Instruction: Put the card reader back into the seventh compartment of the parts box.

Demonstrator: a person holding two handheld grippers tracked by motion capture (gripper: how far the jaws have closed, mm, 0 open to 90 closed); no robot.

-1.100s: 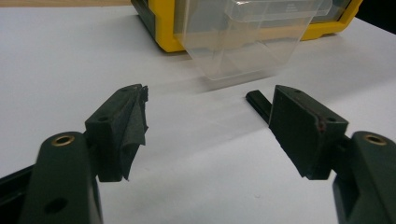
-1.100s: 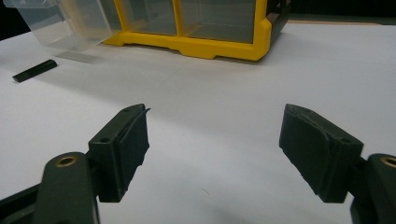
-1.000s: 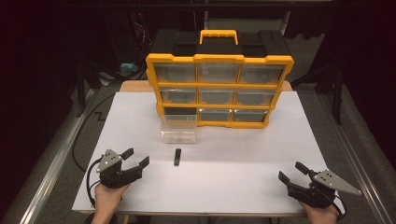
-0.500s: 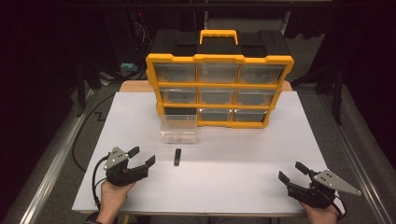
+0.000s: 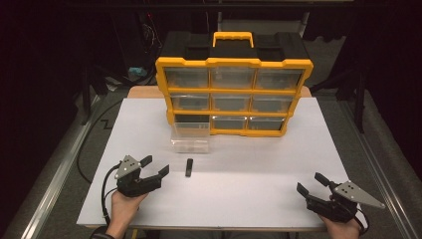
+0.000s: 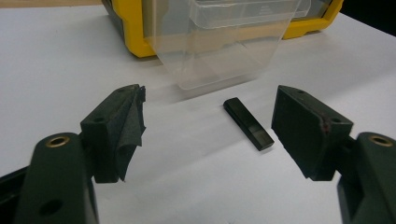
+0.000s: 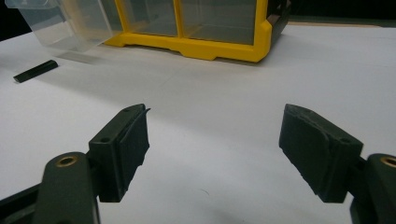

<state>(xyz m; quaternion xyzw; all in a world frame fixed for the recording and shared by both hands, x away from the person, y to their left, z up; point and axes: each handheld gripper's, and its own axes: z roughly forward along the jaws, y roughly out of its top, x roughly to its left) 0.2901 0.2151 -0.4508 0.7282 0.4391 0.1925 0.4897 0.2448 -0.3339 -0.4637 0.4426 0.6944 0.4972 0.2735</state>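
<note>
This looks like a lab or workshop test station. A white table (image 5: 239,199) fills the middle of the high view, ringed by dark surroundings. A yellow-and-black parts organizer (image 5: 234,84) with clear drawers stands at the frame's upper centre. Cables (image 5: 149,30) tangle at the upper left, and a metal rail (image 5: 50,184) runs along the lower left.

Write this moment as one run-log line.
left gripper: open, near black bar | right gripper: open, idle | clear drawer: out
</note>
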